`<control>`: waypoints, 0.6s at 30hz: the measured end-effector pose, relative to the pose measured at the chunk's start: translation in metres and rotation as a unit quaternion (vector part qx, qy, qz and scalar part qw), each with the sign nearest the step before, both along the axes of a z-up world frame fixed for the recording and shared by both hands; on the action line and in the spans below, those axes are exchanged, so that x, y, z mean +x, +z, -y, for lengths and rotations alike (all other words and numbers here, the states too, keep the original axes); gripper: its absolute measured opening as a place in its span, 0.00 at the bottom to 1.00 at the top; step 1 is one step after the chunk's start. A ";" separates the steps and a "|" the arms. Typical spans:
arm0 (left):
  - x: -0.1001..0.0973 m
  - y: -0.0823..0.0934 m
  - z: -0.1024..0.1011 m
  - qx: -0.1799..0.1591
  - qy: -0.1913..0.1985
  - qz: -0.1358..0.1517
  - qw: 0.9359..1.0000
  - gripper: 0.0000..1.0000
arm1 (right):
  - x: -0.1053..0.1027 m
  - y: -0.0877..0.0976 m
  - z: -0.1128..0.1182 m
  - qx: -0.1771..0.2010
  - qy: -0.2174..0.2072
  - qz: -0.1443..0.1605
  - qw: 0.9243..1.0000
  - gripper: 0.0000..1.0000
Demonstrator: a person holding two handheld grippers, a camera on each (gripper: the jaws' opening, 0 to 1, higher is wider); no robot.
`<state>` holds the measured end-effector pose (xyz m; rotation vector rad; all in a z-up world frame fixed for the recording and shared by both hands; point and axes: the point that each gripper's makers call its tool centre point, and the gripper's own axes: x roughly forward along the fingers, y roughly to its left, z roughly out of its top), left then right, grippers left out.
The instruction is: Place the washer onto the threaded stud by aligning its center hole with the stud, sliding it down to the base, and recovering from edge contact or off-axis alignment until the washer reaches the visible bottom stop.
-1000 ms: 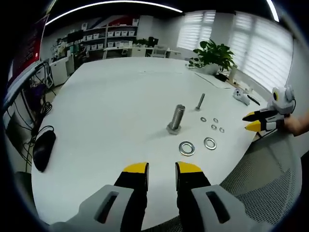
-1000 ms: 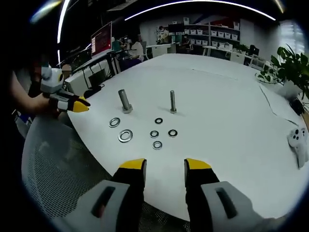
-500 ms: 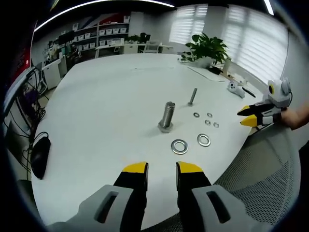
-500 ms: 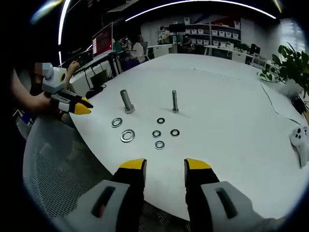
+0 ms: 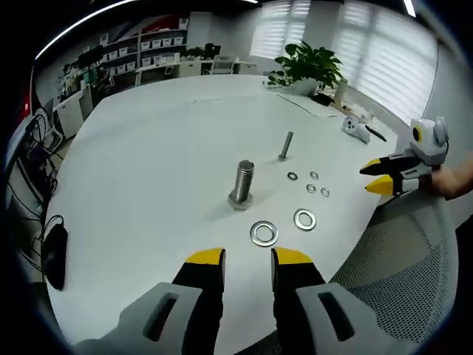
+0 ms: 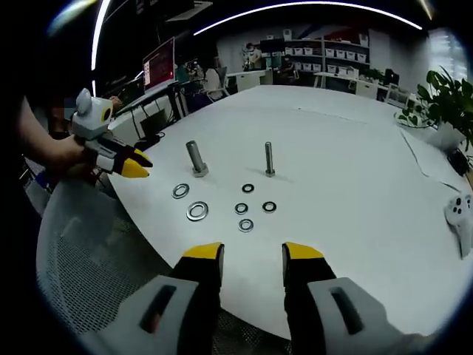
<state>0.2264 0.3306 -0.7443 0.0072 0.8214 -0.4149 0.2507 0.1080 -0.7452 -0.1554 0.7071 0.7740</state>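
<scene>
Left gripper view showed the empty left claw (image 5: 247,257) parted, a large washer (image 5: 264,234) on the bench (image 5: 148,163) just ahead, the thick stud (image 5: 242,185) beyond.

— Bright? 
— Yes: daylight through the slatted window blinds (image 5: 384,44), curved ceiling light strip (image 6: 295,7) glaring. 
— Sharp? 
— Centre crisp; edges bend and darken. Glossy white round table (image 5: 148,170) shows soft shadows.

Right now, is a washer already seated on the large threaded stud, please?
No: the large threaded stud stands bare, and both large washers lie flat on the table beside it.
</scene>
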 end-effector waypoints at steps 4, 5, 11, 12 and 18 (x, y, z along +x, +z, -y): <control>0.007 -0.002 0.010 0.006 -0.013 -0.008 1.000 0.25 | 0.000 0.001 0.000 0.002 -0.001 0.001 1.000 0.34; 0.008 -0.003 0.012 0.007 -0.015 -0.008 1.000 0.26 | 0.001 0.001 0.000 0.003 -0.001 0.002 1.000 0.34; 0.011 -0.013 0.024 0.017 -0.018 -0.023 0.999 0.26 | 0.001 0.005 -0.001 0.014 -0.003 0.006 1.000 0.34; 0.011 -0.015 0.025 0.020 -0.021 -0.027 0.999 0.26 | 0.001 0.006 -0.001 0.014 -0.003 0.008 1.000 0.34; 0.013 -0.022 0.029 0.032 -0.029 -0.048 0.998 0.26 | 0.002 0.007 -0.001 0.017 -0.006 0.011 1.000 0.34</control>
